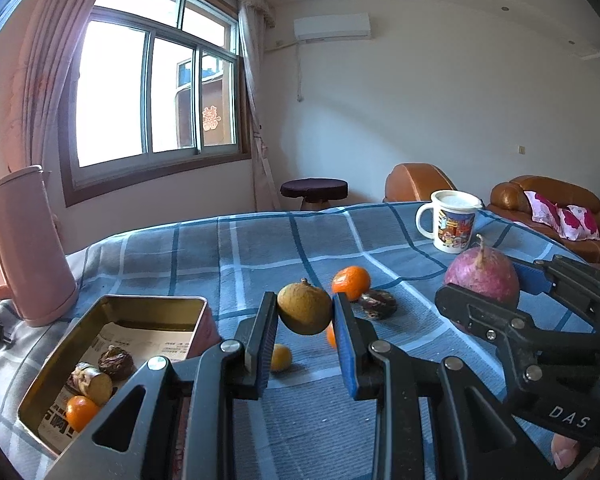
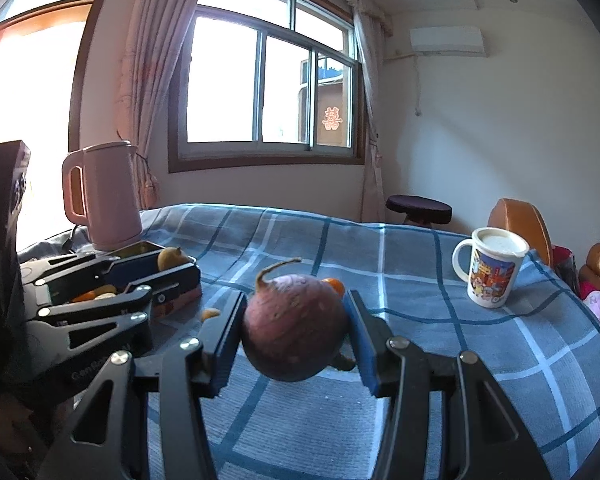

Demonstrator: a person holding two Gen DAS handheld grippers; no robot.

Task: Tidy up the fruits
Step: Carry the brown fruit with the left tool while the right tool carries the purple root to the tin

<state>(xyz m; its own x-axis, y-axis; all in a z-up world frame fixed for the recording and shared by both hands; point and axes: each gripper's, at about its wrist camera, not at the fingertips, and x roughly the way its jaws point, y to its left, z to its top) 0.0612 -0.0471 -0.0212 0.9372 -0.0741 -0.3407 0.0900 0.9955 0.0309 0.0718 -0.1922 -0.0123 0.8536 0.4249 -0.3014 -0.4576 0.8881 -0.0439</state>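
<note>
On a counter covered with a blue checked cloth (image 1: 260, 248), the left hand-held gripper (image 1: 304, 314) clamps a round yellow-brown fruit (image 1: 305, 309) between its pads, raised above the cloth. To its left sits an open rectangular metal tin (image 1: 112, 308) already holding a small orange fruit (image 1: 80, 412) and dark dried pieces. The right hand-held gripper (image 2: 296, 330) grips a round purple-red fruit with a curled stem (image 2: 294, 326), also lifted. An orange mandarin (image 1: 351, 282) and a dark wrinkled fruit (image 1: 378, 304) lie loose on the cloth. Judged best: carry the yellow-brown fruit left over the tin's bare paper lining, lower it close, then release gently so it cannot roll; keep the right gripper clear until that side is free.
</note>
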